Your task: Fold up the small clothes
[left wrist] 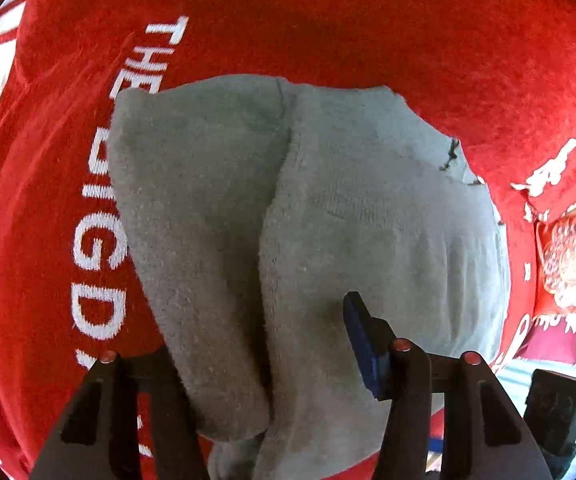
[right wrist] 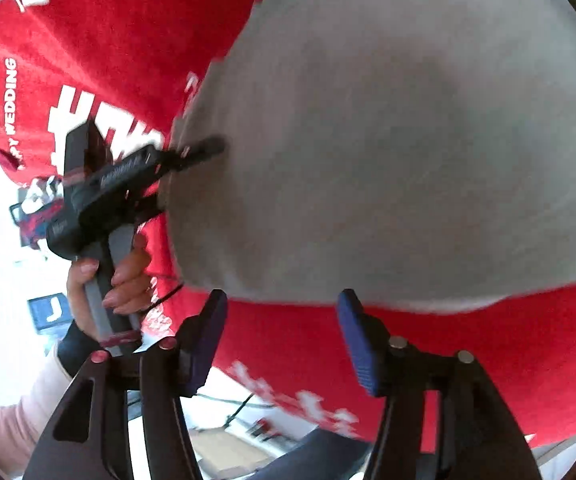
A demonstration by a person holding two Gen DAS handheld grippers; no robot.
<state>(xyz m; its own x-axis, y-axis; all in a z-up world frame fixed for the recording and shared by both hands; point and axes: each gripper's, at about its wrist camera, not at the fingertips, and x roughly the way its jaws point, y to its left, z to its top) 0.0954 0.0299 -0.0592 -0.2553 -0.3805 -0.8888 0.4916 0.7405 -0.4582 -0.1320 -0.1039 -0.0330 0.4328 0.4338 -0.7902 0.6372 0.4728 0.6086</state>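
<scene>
A grey knitted garment [left wrist: 328, 220], folded over itself, lies on a red cloth with white lettering [left wrist: 368, 20] that covers the surface; we see no containers. Past the cloth's edge a pale, blurred room shows. The left gripper [left wrist: 272, 360] angles steeply down with the grey fold between its jaws, one blue pad [left wrist: 362, 344] on the knit; whether it grips, we cannot tell. The person's left hand [right wrist: 108, 276] wraps its handle. The right gripper [right wrist: 282, 332] hangs half-wide, empty, near the garment's edge
</scene>
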